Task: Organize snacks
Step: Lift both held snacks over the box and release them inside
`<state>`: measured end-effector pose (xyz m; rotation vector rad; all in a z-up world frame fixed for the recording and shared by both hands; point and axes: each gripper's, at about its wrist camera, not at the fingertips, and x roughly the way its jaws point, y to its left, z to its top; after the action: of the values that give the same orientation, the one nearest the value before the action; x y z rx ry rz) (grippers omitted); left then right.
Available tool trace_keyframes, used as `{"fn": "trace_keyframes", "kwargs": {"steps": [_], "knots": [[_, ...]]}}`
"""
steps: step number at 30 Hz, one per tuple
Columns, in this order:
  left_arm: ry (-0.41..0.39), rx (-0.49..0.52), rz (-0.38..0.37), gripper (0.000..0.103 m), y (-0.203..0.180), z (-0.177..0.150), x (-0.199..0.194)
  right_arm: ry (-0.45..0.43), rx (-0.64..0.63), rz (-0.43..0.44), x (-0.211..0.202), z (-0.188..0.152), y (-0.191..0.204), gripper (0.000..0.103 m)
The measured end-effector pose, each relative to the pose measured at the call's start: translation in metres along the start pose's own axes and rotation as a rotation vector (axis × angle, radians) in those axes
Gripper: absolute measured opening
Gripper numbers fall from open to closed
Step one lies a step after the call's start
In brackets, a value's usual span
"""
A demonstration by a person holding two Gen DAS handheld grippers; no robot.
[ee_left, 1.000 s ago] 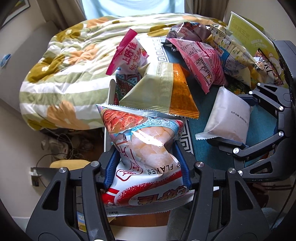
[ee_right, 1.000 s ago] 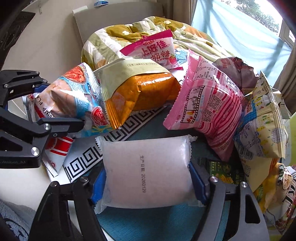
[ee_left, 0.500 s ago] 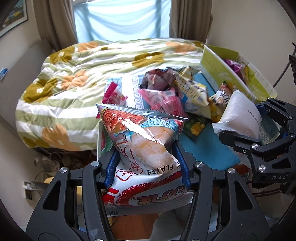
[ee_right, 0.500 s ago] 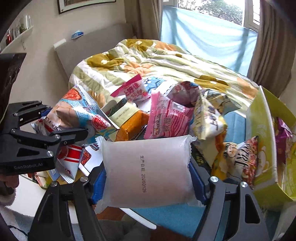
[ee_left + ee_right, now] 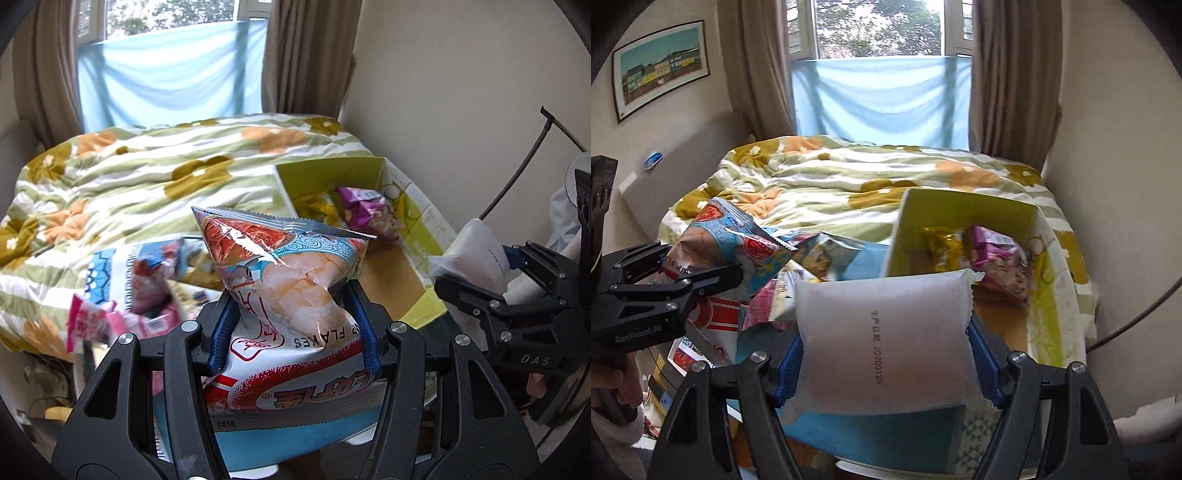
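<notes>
Left gripper (image 5: 293,325): blue pads clamped on both sides of a shrimp-flake bag (image 5: 284,291), held off the table with its serrated top seal pointing away from the camera; the bag is printed red, white and light blue, with the letters "FLAKES" readable upside down. The same gripper appears in the right wrist view at 9 o'clock (image 5: 713,277), its black fingers closed on the bag (image 5: 731,254). Right gripper (image 5: 884,354): blue pads pressed against the two short edges of a white pouch (image 5: 884,343), plain but for one printed date line running down its middle, also lifted clear. In the left wrist view this gripper sits at 3 o'clock (image 5: 476,273), with the pouch (image 5: 469,254) between its fingers. Box (image 5: 964,210): open, green-walled cardboard with a brown floor, lying beyond the pouch at 1 o'clock in the right wrist view and at 2 o'clock in the left one; it contains a purple packet (image 5: 997,251) and a yellow packet (image 5: 942,243) at its far end. Loose snack packs (image 5: 147,288): blurred pink, blue and white wrappers heaped at 9 o'clock of the shrimp-flake bag, on a blue table mat (image 5: 886,439). Bed (image 5: 849,177): floral striped quilt behind everything. Blue cloth (image 5: 882,99) hangs across the window between brown curtains; a framed picture (image 5: 661,66) hangs at 10 o'clock in the right wrist view.
</notes>
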<state>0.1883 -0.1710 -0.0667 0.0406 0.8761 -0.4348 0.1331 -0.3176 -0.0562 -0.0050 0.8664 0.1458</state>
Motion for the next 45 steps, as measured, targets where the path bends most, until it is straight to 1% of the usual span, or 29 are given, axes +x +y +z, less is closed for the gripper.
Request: {"fn": "trace_keyframes", "kwargs": {"steps": [3,6,9,11,12,13,15,16,17,19,26,29,32,36,40,42,45], "knots": [[0.027,0.025,0.0,0.052,-0.042,0.013,0.036,0.007,0.02,-0.021,0.003,0.0,-0.04,0.072],[0.083,0.01,-0.003,0.052,-0.071,0.018,0.075,0.016,0.044,-0.018,0.006,-0.001,-0.077,0.072],[0.137,0.001,0.021,0.052,-0.09,0.018,0.108,0.028,0.063,-0.009,0.01,0.0,-0.105,0.072],[0.161,-0.016,0.042,0.052,-0.096,0.017,0.122,0.035,0.065,-0.001,0.013,0.001,-0.119,0.072],[0.166,-0.028,0.053,0.055,-0.098,0.016,0.127,0.037,0.064,0.007,0.015,0.001,-0.125,0.072],[0.167,-0.038,0.065,0.058,-0.1,0.017,0.13,0.04,0.062,0.016,0.016,0.001,-0.13,0.072],[0.175,-0.042,0.102,0.095,-0.103,0.018,0.135,0.042,0.052,0.031,0.02,0.002,-0.139,0.072],[0.164,-0.043,0.119,0.1,-0.104,0.018,0.133,0.045,0.045,0.036,0.023,0.003,-0.141,0.072],[0.144,-0.046,0.128,0.101,-0.105,0.019,0.129,0.05,0.04,0.042,0.027,0.004,-0.144,0.072],[0.124,-0.054,0.136,0.102,-0.104,0.019,0.119,0.065,0.03,0.062,0.032,0.004,-0.148,0.072],[0.101,-0.121,0.197,0.102,-0.083,0.006,0.085,0.102,0.014,0.141,0.051,0.008,-0.147,0.073],[0.102,-0.167,0.216,0.102,-0.073,-0.001,0.076,0.131,0.023,0.169,0.066,0.012,-0.144,0.073],[0.112,-0.207,0.232,0.102,-0.064,-0.01,0.07,0.178,0.033,0.189,0.089,0.014,-0.141,0.073],[0.137,-0.251,0.239,0.102,-0.054,-0.021,0.068,0.235,0.071,0.195,0.118,0.013,-0.139,0.074],[0.14,-0.27,0.254,0.102,-0.049,-0.026,0.068,0.241,0.118,0.193,0.129,0.012,-0.142,0.075],[0.141,-0.278,0.257,0.102,-0.049,-0.031,0.067,0.224,0.129,0.193,0.13,0.011,-0.145,0.081],[0.142,-0.282,0.254,0.102,-0.048,-0.038,0.063,0.168,0.132,0.195,0.121,0.012,-0.149,0.091]]}}
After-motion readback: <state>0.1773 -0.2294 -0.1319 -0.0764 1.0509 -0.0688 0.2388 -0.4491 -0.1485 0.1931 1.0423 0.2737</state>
